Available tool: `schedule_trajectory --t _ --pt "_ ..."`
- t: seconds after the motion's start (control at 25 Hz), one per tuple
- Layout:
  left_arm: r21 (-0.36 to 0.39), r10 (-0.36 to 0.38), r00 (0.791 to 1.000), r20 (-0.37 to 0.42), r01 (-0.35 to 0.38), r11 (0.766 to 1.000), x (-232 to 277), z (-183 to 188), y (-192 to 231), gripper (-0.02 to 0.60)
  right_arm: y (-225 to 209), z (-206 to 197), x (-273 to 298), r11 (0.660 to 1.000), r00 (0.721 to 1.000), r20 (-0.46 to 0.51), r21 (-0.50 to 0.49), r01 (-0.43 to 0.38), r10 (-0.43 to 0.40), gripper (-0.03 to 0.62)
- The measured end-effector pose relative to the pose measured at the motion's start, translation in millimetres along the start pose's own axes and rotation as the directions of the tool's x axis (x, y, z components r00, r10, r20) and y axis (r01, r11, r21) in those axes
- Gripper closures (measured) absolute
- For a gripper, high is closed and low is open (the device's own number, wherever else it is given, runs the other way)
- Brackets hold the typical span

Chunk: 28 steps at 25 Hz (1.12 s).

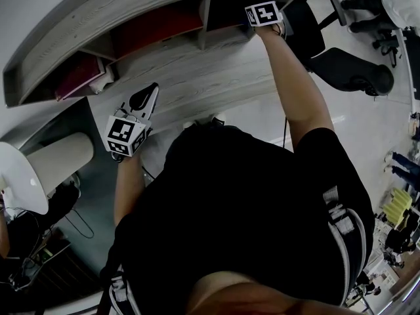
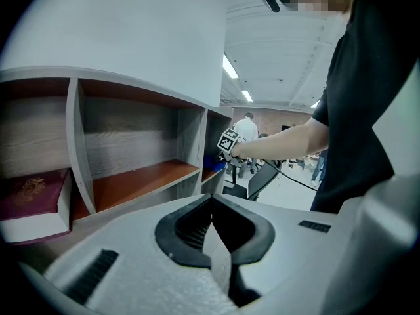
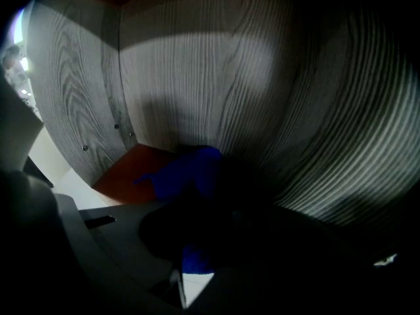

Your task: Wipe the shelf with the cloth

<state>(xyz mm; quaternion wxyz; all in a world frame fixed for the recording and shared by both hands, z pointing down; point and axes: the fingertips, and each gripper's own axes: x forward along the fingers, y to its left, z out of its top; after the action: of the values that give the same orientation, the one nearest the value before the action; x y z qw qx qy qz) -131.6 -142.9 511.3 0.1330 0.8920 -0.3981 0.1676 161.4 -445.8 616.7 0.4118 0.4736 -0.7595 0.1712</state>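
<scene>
**Head view:** A grey wood-grain shelf (image 1: 197,71) curves across the top, split into compartments with reddish floors. The right gripper (image 1: 262,15) reaches into the dark compartment at the right end, and only its marker cube and the bare forearm behind it show. The left gripper (image 1: 146,100) hangs in front of the shelf's lower board, well apart from the right one and pointing toward the shelf. A dark red book (image 1: 77,79) lies in the far left compartment. A black office chair (image 1: 351,71) stands on the floor to the right.

**Left gripper view:** The fingers (image 2: 190,225) are pressed together with nothing between them. Beyond them stand the open compartments, with the book (image 2: 33,192) lying flat at the left. Further along, the right gripper (image 2: 228,142) is inside the end compartment, with a bit of blue cloth (image 2: 213,161) just below it.

**Right gripper view:** It is very dark here. The right gripper (image 3: 200,205) has its fingers closed on the cloth (image 3: 187,169), which bunches out ahead of them. The cloth rests on the compartment's reddish floor (image 3: 121,176), near the corner where the grey back wall (image 3: 197,71) meets the side wall.
</scene>
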Motion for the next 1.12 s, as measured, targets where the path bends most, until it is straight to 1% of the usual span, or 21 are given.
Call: schedule_trajectory --t 0.64,0.84,1.12 --pt "0.002 0.007 1.000 -0.009 -0.007 1.000 -5.1 -5.6 1.4 0.565 4.8 2.6 0.9 1.000 1.000 -0.002 -0.009 -0.007 0.007 0.537" --pt "-0.009 0.013 1.000 -0.011 -0.013 1.000 -7.3 -7.0 1.8 0.565 8.0 1.7 2.6 1.000 1.000 -0.010 -0.011 -0.008 0.008 0.537" --pt "-0.013 0.017 1.000 -0.015 -0.018 1.000 -9.1 -6.4 3.4 0.565 20.1 4.5 5.2 0.999 1.000 0.002 -0.039 -0.008 0.008 0.537"
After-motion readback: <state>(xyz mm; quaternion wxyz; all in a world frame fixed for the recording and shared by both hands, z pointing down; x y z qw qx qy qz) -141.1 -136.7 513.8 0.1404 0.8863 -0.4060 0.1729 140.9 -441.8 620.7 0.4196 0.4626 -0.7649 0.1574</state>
